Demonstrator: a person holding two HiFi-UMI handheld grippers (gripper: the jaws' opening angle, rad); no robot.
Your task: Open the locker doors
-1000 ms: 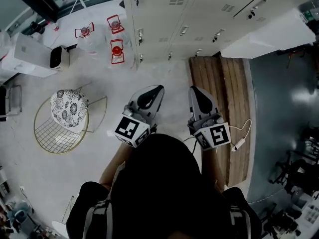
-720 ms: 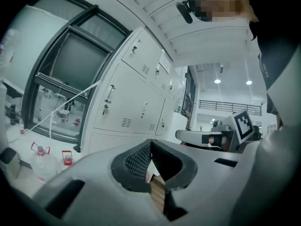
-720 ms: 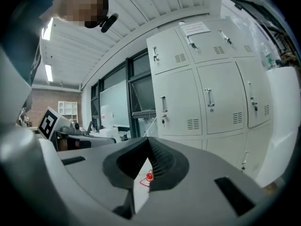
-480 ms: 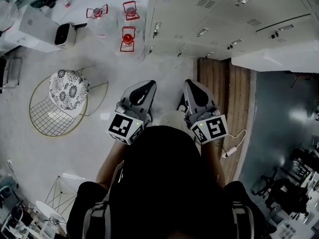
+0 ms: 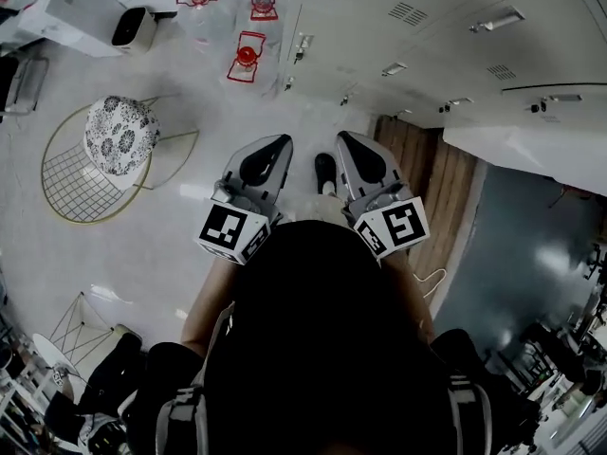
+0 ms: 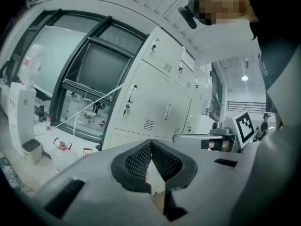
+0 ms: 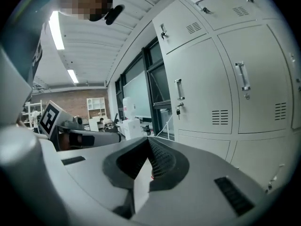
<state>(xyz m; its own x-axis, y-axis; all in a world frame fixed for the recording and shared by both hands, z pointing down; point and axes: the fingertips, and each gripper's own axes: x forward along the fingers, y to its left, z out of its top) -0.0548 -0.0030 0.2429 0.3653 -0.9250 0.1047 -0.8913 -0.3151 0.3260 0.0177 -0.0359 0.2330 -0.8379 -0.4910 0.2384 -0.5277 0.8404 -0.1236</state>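
Observation:
A bank of pale grey lockers (image 5: 427, 27) fills the top right of the head view, and one door (image 5: 531, 145) juts out from its front at the right. Both grippers are held side by side in front of my body, pointing toward the lockers and short of them. My left gripper (image 5: 270, 150) is shut with nothing between its pads. My right gripper (image 5: 349, 145) is shut and empty too. In the left gripper view the shut jaws (image 6: 150, 144) point at closed doors with bar handles (image 6: 131, 93). In the right gripper view a handle (image 7: 178, 89) with a key below it shows above the shut jaws (image 7: 149, 141).
A gold wire chair with a patterned cushion (image 5: 119, 136) stands on the floor at the left. Red-framed water bottles (image 5: 247, 57) and a white appliance (image 5: 137, 28) sit near the lockers' left end. A wooden platform (image 5: 427, 188) lies below the lockers at the right.
The chair, bottles and lockers have slid toward the top of the head view. Both grippers have stayed side by side and shut.

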